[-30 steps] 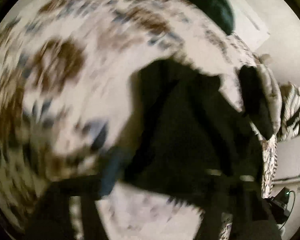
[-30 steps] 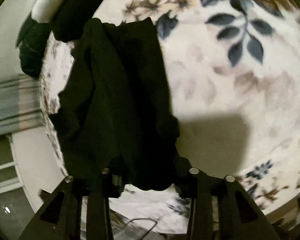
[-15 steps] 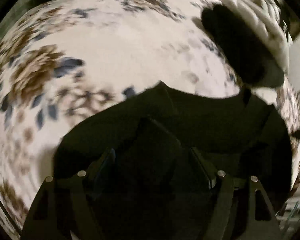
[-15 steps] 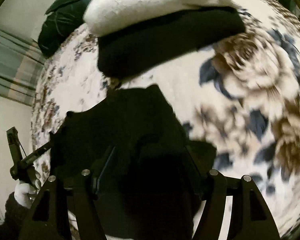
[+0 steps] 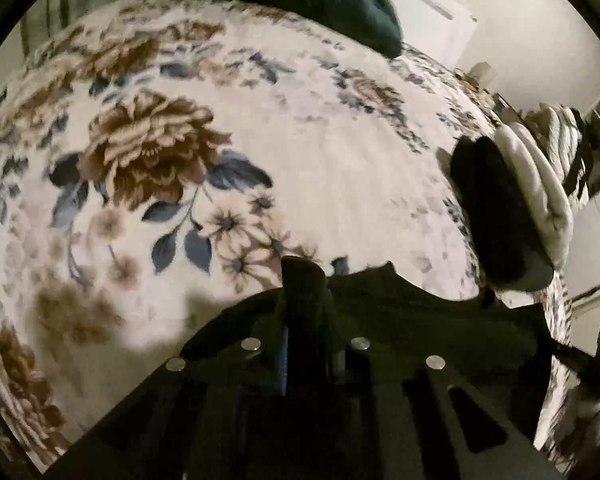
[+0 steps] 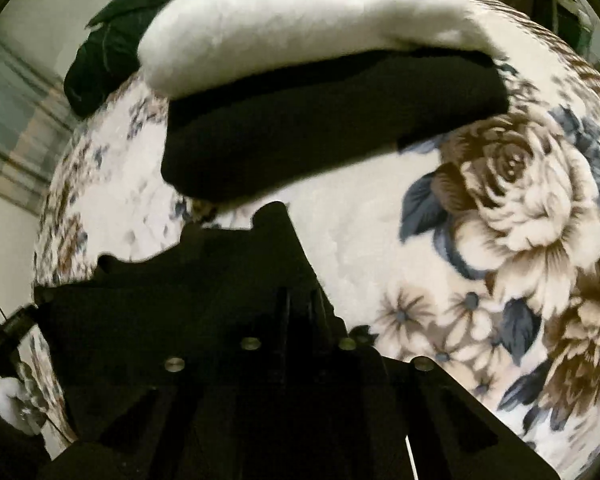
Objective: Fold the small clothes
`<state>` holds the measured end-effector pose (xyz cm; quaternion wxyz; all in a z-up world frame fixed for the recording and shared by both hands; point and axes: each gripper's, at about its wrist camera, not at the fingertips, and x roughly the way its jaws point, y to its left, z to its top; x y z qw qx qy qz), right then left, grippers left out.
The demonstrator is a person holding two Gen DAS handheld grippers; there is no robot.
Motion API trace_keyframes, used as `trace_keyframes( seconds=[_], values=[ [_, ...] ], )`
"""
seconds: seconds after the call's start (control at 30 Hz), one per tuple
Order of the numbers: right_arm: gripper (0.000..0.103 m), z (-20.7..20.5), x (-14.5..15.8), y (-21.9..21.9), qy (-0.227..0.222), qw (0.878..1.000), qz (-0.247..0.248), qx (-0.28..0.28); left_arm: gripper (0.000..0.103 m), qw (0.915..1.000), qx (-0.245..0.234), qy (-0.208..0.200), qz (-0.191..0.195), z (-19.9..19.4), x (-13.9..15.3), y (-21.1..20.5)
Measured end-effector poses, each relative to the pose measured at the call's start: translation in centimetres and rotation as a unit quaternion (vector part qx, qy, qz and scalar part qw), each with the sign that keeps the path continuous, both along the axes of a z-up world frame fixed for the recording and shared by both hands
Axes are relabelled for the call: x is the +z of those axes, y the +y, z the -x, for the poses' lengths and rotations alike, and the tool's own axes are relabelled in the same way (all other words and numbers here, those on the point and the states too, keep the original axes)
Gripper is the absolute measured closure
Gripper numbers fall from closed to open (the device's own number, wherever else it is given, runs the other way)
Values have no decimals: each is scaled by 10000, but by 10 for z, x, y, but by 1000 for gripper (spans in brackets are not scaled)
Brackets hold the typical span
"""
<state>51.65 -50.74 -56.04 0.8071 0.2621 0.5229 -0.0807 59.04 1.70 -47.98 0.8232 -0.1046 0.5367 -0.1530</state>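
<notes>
A small black garment (image 5: 420,320) lies on a floral blanket (image 5: 259,160) near the bed's edge. My left gripper (image 5: 306,320) is shut on a corner of the black garment, a fold of cloth sticking up between its fingers. In the right wrist view the same black garment (image 6: 203,300) spreads to the left, and my right gripper (image 6: 300,320) is shut on its near corner. Both grippers sit low over the blanket (image 6: 380,240).
A folded stack, black cloth (image 6: 320,136) under white cloth (image 6: 300,24), lies just beyond the garment; it also shows in the left wrist view (image 5: 496,208). A dark green pillow (image 5: 340,0) sits at the far end. The bed edge (image 5: 556,320) and floor are at the right.
Both grippers went from open over the garment to shut on its corners. The views settled lower, with more blanket showing ahead.
</notes>
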Motion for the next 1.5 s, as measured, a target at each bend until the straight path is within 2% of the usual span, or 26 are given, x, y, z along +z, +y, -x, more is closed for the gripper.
trace_keyframes(
  seconds=[0.1,0.2,0.27,0.33,0.4,0.43,0.47,0.5,0.53,0.57,0.63,0.7,0.77,0.8,0.93,0.97,1.0,1.03,1.07,1.13,1.23,1.37,1.43,1.5],
  values=[
    [95,-7,8,-1,-152,9998,20,-126,93,9998,-115,12,-144,-12,-9,-14],
    [95,-17,9,-1,-107,9997,151,-166,93,9995,-137,110,-254,-25,-24,-20],
    [95,-25,-3,-3,85,9993,277,-238,89,9990,-91,352,-262,-34,-39,-18],
    [95,-32,-20,-2,391,9989,199,-142,86,9975,33,699,-68,-42,-51,-10],
    [93,-34,-31,-4,682,9976,68,-78,75,9964,160,814,161,-38,-44,0],
    [82,-31,-30,-6,710,9974,-117,-103,63,9964,212,784,256,-32,-35,6],
    [57,-26,-26,-8,739,9969,-254,-127,40,9963,254,712,404,-24,-23,13],
    [45,-18,-21,-10,665,9969,-384,-150,26,9959,327,630,558,-11,-7,25],
    [25,-6,-12,-11,489,9972,-537,-193,8,9957,400,597,587,-2,1,31],
    [13,7,-6,-11,389,9969,-646,-238,7,9952,502,541,643,11,12,40],
    [13,41,4,-11,394,9947,-851,-417,7,9935,690,483,764,45,28,57],
    [12,71,5,-9,470,9915,-1064,-588,7,9908,932,564,800,83,32,72],
    [11,106,1,-3,633,9847,-1370,-867,7,9852,1254,853,802,114,22,80],
    [11,120,-3,1,702,9816,-1488,-966,7,9798,1419,1035,957,134,9,86],
    [11,172,-26,16,837,9686,-1890,-1382,8,9621,1849,1655,1131,165,-39,89],
    [11,179,-30,17,778,9657,-2004,-1455,9,9622,1816,1667,1157,167,-48,83],
    [11,182,-34,19,757,9651,-2041,-1458,9,9662,1676,1608,1115,167,-54,76],
    [11,180,-35,20,649,9668,-2020,-1422,12,9709,1552,1490,1048,168,-55,69],
    [12,179,-34,18,567,9695,-1962,-1352,41,9783,1276,1259,1037,166,-52,58],
    [14,164,-38,23,599,9784,-1675,-1049,79,9866,857,1098,851,163,-46,40],
    [90,141,-50,31,818,9808,-1655,-622,85,9918,641,869,684,159,-30,35],
    [96,135,-25,34,738,9915,-997,-386,88,9937,679,821,337,154,-26,59],
    [96,138,-26,25,837,9896,-1047,-515,87,9897,878,1077,358,152,-42,81],
    [96,139,-34,21,944,9870,-1169,-570,84,9866,821,1291,571,150,-45,84]
  ],
)
